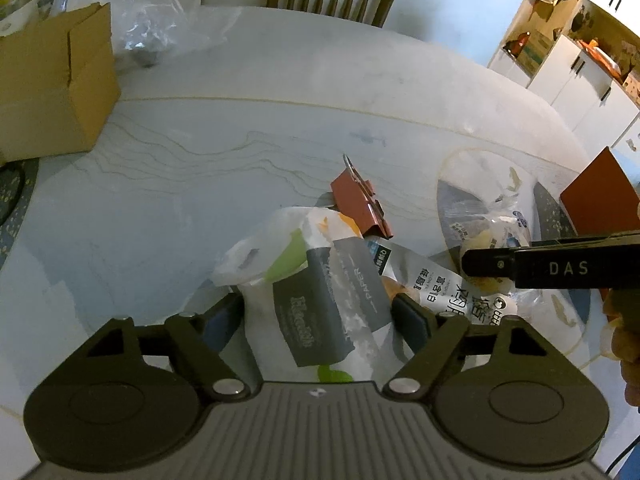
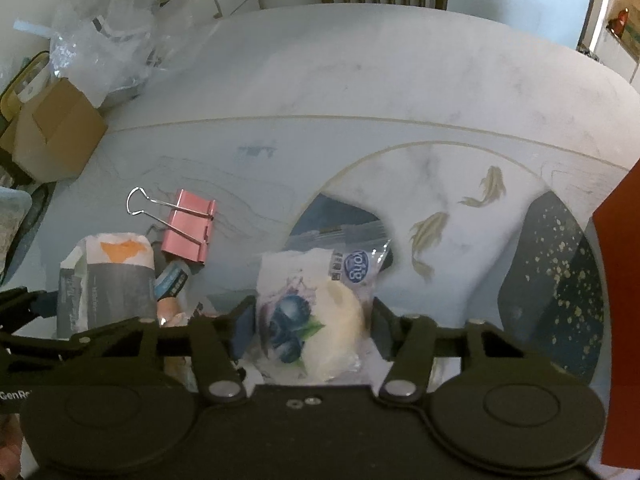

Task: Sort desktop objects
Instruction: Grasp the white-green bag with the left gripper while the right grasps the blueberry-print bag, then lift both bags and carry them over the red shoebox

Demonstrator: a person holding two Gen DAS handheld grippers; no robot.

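I am working both grippers low over a marble-patterned tabletop [image 1: 180, 168]. My left gripper [image 1: 320, 316] has its jaws partly open around a tissue pack [image 1: 320, 300], pads beside its edges; I cannot tell whether they press yet. My right gripper [image 2: 314, 320] brackets a blueberry-print bread packet [image 2: 312, 320], jaws about half open and seemingly touching its wrapper. I should close gently and squarely, since both packs are soft and slippery. The tissue pack reads "PAPER"; the bread wrapper shows "yong", upside down; the right gripper's finger reads "DAS". A pink binder clip [image 2: 188, 228] lies just beyond.
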